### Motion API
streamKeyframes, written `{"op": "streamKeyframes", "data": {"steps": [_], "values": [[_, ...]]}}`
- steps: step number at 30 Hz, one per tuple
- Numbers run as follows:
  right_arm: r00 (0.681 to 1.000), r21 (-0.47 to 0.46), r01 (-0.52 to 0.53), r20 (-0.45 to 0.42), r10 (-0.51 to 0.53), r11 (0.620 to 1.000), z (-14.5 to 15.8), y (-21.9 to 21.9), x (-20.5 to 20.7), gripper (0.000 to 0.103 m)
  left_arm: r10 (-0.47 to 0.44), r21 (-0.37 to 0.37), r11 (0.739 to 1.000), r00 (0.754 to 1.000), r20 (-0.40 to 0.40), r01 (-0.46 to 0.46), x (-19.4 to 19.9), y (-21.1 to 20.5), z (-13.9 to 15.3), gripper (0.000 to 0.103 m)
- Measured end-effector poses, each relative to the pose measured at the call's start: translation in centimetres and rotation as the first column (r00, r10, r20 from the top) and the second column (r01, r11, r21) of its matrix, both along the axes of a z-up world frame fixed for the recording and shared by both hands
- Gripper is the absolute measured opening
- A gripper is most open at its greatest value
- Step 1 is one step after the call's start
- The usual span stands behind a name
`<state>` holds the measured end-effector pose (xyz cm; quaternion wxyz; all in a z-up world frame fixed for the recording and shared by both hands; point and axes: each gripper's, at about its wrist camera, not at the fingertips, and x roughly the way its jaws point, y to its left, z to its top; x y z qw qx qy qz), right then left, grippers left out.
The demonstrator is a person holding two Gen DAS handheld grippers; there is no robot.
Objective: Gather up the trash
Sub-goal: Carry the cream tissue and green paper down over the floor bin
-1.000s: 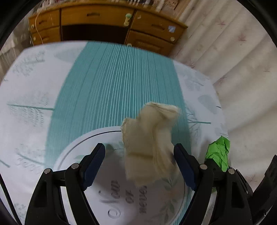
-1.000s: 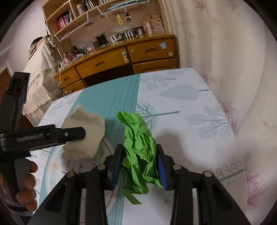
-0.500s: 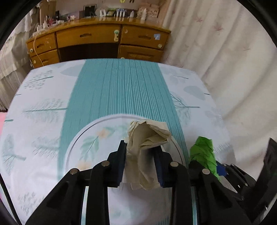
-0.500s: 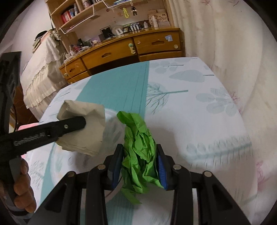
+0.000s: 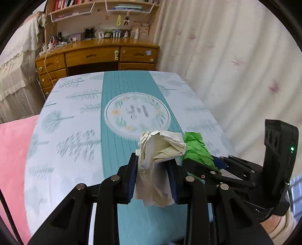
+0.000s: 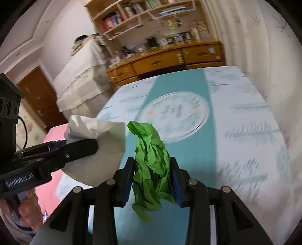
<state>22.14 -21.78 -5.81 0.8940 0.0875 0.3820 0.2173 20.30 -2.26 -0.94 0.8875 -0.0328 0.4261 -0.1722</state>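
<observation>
Nearest, left gripper [image 5: 153, 181] clamped on a crumpled beige paper wad [image 5: 160, 150], pads pressing both sides, wad raised clear above the tablecloth [image 5: 75, 116]; to its right, right gripper [image 6: 152, 181] clenched on a crumpled green paper wad [image 6: 151, 158], likewise lifted off the cloth and just beside the beige one. Low at the left of the right wrist view, a hand [image 6: 28, 211] wrapped round the left gripper's handle. Farther out, a round printed emblem [image 5: 136, 115] on the teal stripe; beyond, a wooden dresser [image 5: 98, 56] under bookshelves [image 6: 135, 15], pale curtain [image 5: 226, 56] to the right
</observation>
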Motion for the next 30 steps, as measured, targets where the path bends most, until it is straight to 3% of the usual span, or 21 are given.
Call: {"op": "streamKeyframes", "data": {"steps": [7,11,16,23,30], "values": [[0.992,-0.062,-0.086,0.089,0.091,0.994,-0.3,4.1,-10.7,0.037,-0.028,0.078,0.997,0.995,0.093,0.021,-11.1,2.6,-0.5,0.028],[0.974,-0.148,-0.139,0.158,0.162,0.979,-1.3,6.3,-16.0,0.037,-0.040,0.117,0.993,0.992,0.116,0.026,-15.9,3.4,-2.6,0.028],[0.962,-0.218,-0.193,0.148,0.228,0.957,-4.4,7.5,-19.7,0.037,-0.064,0.144,0.988,0.992,0.106,0.048,-20.2,4.4,-6.2,0.028],[0.963,-0.301,-0.245,0.037,0.268,0.922,-10.6,8.6,-21.1,0.037,-0.069,0.146,0.987,0.998,0.010,0.067,-21.7,4.8,-12.6,0.028],[0.965,-0.359,-0.258,-0.136,0.223,0.897,-18.6,8.3,-19.2,0.037,-0.064,0.117,0.990,0.991,-0.120,0.078,-20.8,4.3,-21.0,0.028]]}}
